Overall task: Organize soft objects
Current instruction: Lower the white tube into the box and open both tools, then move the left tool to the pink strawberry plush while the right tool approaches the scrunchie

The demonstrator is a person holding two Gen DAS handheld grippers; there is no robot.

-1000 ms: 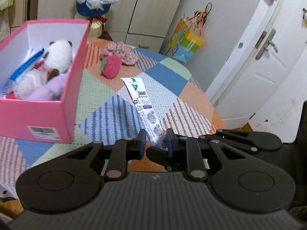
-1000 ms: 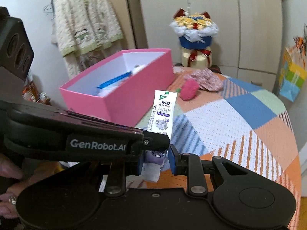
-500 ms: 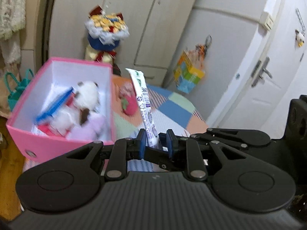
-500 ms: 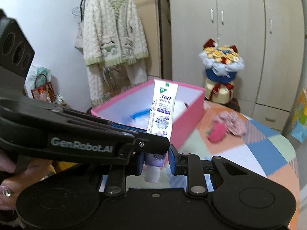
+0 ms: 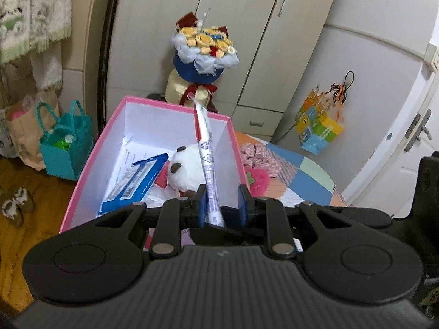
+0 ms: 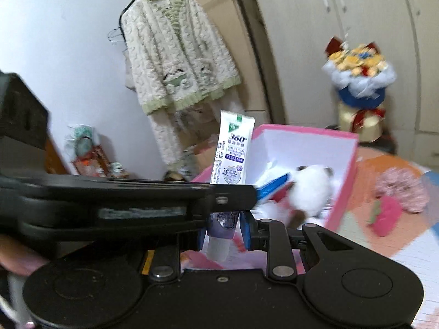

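A white toothpaste tube [image 5: 206, 159] stands between the fingers of both grippers, over the open pink box [image 5: 175, 107]. In the right wrist view the tube [image 6: 231, 150] shows its printed face, and the box [image 6: 307, 134] lies behind it. My left gripper [image 5: 222, 207] has its jaws apart around the tube's lower end, with a gap on the right side. My right gripper [image 6: 222, 233] is closed on the tube near its purple cap end. The left gripper's body crosses the right wrist view. The box holds a white plush toy [image 5: 186, 170] and a blue carton [image 5: 137, 181].
A red strawberry plush [image 5: 258, 183] and a pink floral cloth [image 5: 258, 156] lie on the patchwork tablecloth [image 5: 310, 175] right of the box. A flower bouquet [image 5: 204, 52] stands behind it. A teal bag [image 5: 65, 142] sits on the floor at left.
Both grippers have lifted the tube off the tablecloth and carried it left, over the pink box. The left gripper's jaws have widened around the tube.
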